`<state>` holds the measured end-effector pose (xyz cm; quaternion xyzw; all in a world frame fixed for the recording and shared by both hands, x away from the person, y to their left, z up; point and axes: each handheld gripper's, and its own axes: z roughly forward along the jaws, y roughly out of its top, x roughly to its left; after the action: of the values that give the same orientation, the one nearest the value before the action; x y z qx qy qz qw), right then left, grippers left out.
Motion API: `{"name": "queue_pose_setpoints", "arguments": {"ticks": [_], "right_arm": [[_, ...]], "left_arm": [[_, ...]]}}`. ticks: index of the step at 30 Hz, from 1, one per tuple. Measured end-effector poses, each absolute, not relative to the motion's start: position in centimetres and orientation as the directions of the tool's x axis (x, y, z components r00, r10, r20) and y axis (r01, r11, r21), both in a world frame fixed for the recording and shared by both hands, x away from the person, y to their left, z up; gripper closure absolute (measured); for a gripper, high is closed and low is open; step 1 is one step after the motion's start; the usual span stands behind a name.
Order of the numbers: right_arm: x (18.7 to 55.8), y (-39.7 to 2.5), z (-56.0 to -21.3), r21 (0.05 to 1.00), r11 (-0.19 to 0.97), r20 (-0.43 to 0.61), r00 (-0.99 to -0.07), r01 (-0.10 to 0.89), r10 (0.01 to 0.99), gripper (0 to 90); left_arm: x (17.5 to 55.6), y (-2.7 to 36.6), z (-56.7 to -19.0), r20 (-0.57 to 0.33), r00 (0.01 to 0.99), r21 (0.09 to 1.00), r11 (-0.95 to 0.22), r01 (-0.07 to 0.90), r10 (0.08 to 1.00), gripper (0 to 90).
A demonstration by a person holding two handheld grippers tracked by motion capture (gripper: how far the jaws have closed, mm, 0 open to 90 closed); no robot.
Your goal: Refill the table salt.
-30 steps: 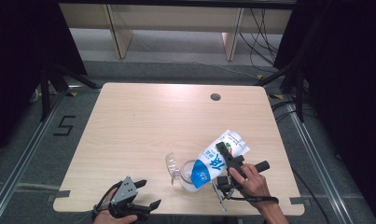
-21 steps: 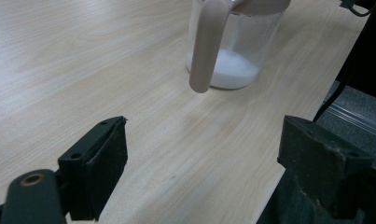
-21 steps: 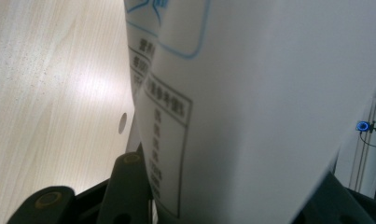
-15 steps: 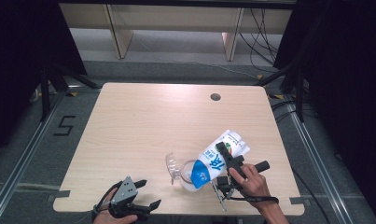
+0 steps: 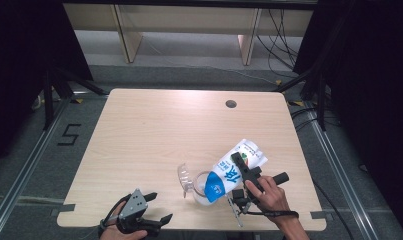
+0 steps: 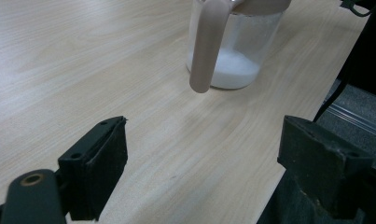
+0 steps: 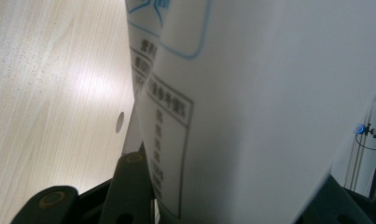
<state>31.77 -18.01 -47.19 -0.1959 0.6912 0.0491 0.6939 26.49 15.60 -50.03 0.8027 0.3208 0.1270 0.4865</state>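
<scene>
pouring under way, not finished. right tool (image 5: 244, 172) clamped on a blue-and-white pouch (image 5: 234, 170), jaws pressed to either side of it near the middle, as seen up close in the right gripper view with the pouch (image 7: 251, 107) squeezed between the black jaws. pouch tipped steeply, blue end down over the mouth of a clear jug (image 5: 196, 184) standing upright on the bench (image 5: 164, 130), toward its near edge and right of centre. some white stuff already lying in the bottom of the jug (image 6: 232, 51), a shallow layer, well short of halfway up the wall as far as the left gripper view shows. probably a powder or fine grain rather than a liquid, though too blurred to say firmly. no stream visible between pouch and jug from above, so hard to tell whether anything is falling at this instant. left tool (image 5: 149, 220) idle at the near left edge of the bench, jaws spread wide, holding nothing, well apart from the jug and pointed toward its handle (image 6: 206, 46). done so far, by the look of it: pouch picked up, carried over, tilted, first portion in. left to do: more out of the pouch, since it looks fairly full, then righting it and setting it down on the bench.
</scene>
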Motion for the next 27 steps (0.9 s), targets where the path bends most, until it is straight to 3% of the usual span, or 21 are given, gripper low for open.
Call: {"name": "queue_pose_setpoints", "arguments": {"ticks": [27], "right_arm": [[31.75, -18.00, -47.03, -0.204, 0.918, -0.979, 0.049, -0.340, -0.199, 63.8]], "left_arm": [[26.51, 15.60, -50.03, -0.111, 0.762, 0.861, -0.322, 0.395, 0.638, 15.1]]}}
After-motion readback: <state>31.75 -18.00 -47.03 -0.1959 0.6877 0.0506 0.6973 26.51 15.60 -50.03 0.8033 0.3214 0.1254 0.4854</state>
